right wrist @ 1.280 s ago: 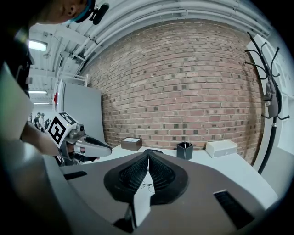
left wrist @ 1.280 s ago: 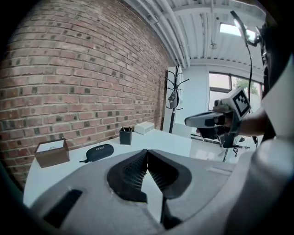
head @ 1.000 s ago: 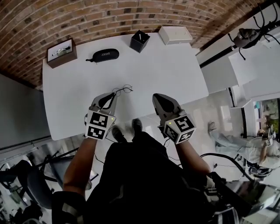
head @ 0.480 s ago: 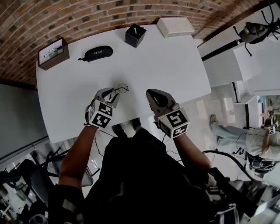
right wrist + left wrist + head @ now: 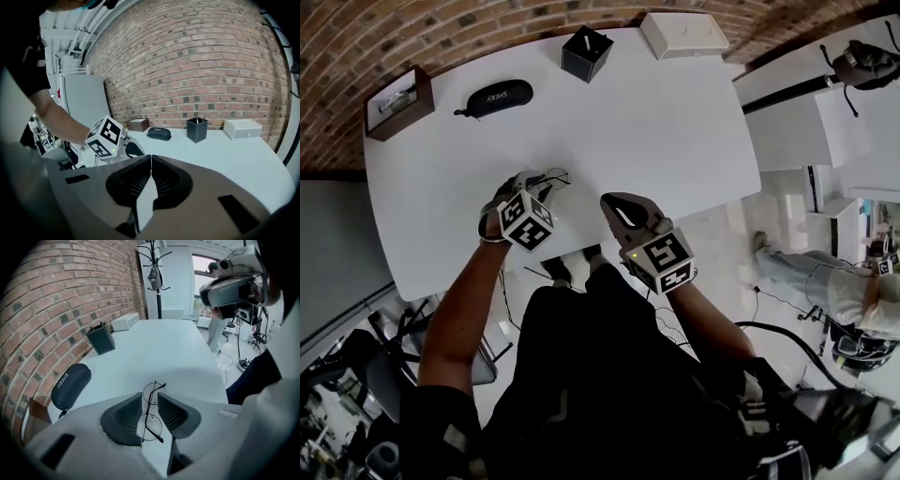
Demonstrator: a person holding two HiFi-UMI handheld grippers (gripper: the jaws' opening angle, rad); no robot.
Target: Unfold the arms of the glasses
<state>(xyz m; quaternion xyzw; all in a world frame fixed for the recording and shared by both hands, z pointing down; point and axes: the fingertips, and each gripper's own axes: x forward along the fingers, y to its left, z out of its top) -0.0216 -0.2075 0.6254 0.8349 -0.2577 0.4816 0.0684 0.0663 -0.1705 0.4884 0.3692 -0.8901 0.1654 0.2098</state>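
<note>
Thin wire-framed glasses (image 5: 150, 409) with round lenses lie folded on the white table (image 5: 675, 112), near its front edge. My left gripper (image 5: 150, 401) points steeply down over them. Its jaws have just been opening and now stand apart on either side of the frame's bridge, without pressing on it. In the head view the glasses (image 5: 551, 176) peek out just beyond the left gripper (image 5: 534, 180). My right gripper (image 5: 614, 202) hovers to their right, over the table's front edge. It (image 5: 151, 159) is shut with nothing between its pads.
A black glasses case (image 5: 495, 97), a brown box (image 5: 397, 101), a black pen holder (image 5: 586, 52) and a white box (image 5: 682, 35) line the far edge by the brick wall. A person stands at the far right.
Both grippers have come down toward the table. The left one has tipped downward, opened its jaws and now straddles the glasses that lay just ahead of it.
</note>
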